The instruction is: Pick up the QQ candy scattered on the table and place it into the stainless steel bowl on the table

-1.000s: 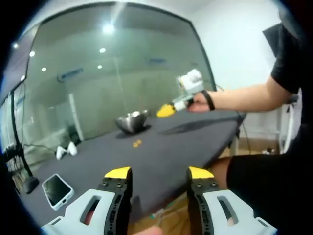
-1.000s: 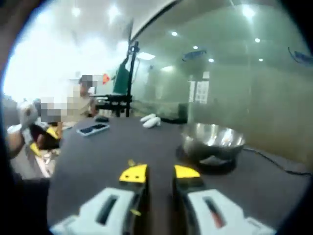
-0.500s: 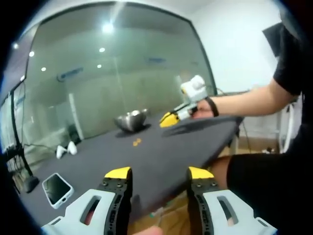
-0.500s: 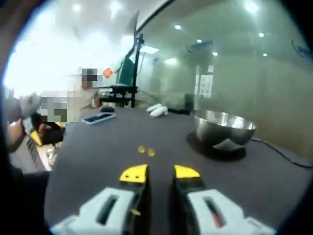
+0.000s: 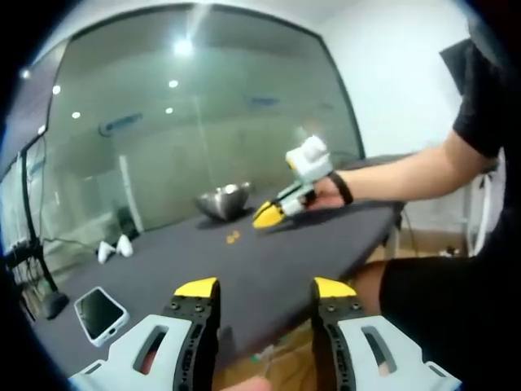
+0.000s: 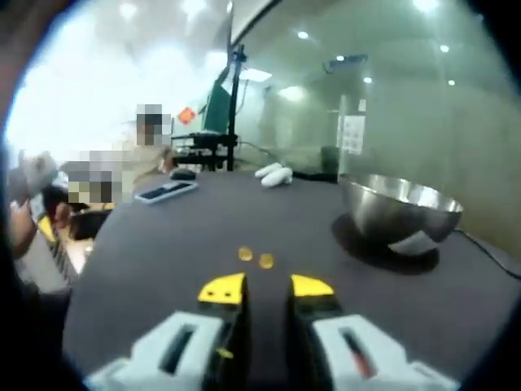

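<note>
Candy pieces, two small orange ones (image 6: pixel 253 257), lie side by side on the dark table (image 6: pixel 163 269), well short of the stainless steel bowl (image 6: pixel 400 212), which stands upright on a dark round mat (image 6: pixel 383 251) further along the same surface. From the left gripper view the table (image 5: pixel 269 261) stretches away toward a wall of glass (image 5: pixel 187 122), with the bowl (image 5: pixel 223 200) at the far side and the candy (image 5: pixel 232 237) as a tiny orange speck in front of it.

Over the table a person's bare arm (image 5: pixel 407 167) reaches in, holding the right gripper (image 5: pixel 264 215) tilted down above the cloth, its yellow tips near the candy but not touching it. In its own view the right gripper (image 6: pixel 265 287) has its fingers close together with only a narrow gap, nothing between them, the candy just ahead.

At the near table edge, the left gripper (image 5: pixel 265 287) hangs with its fingers spread wide and empty.

A phone (image 5: pixel 101 312) lies flat at the table's near corner, and two small white objects (image 5: pixel 113 248) sit beyond it.
</note>
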The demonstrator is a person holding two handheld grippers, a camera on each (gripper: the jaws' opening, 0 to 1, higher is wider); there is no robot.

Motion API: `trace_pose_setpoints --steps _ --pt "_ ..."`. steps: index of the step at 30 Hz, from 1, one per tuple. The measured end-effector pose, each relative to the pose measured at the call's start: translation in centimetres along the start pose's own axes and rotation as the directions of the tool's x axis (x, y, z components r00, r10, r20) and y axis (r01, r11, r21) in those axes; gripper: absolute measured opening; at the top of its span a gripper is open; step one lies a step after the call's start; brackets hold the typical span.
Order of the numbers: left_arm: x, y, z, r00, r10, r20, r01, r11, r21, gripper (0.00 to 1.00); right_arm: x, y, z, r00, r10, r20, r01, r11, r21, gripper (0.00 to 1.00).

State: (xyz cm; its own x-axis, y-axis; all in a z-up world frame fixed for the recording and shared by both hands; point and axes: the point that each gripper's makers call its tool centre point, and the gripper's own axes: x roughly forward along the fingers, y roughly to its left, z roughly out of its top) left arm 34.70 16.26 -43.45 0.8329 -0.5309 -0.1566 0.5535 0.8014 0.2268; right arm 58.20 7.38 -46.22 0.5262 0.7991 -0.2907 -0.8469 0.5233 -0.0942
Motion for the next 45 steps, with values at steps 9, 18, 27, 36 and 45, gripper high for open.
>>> trace_pose_setpoints --steps 9,18,27,36,45 --pt "-0.4 0.1 -0.3 1.0 0.009 -0.005 -0.009 1.0 -0.004 0.46 2.3 0.1 -0.2 1.0 0.007 -0.026 -0.006 1.0 0.026 0.2" --pt "-0.9 0.4 0.0 1.0 0.017 -0.001 -0.017 1.0 -0.004 0.46 3.9 0.1 -0.4 0.999 0.015 -0.037 -0.014 1.0 0.021 0.19" --pt "-1.1 0.7 -0.1 1.0 0.024 -0.002 -0.024 1.0 -0.003 0.45 4.6 0.7 -0.4 0.998 0.038 -0.04 -0.038 0.999 0.002 0.11" --pt "-1.0 0.6 0.0 1.0 0.022 -0.006 -0.022 1.0 0.001 0.45 4.5 1.1 -0.3 0.998 0.052 -0.038 -0.052 0.999 0.007 0.09" --pt "-1.4 1.0 0.3 0.999 0.033 0.004 -0.033 0.999 -0.007 0.46 2.3 -2.3 3.5 0.995 -0.067 0.077 0.067 0.998 -0.005 0.09"
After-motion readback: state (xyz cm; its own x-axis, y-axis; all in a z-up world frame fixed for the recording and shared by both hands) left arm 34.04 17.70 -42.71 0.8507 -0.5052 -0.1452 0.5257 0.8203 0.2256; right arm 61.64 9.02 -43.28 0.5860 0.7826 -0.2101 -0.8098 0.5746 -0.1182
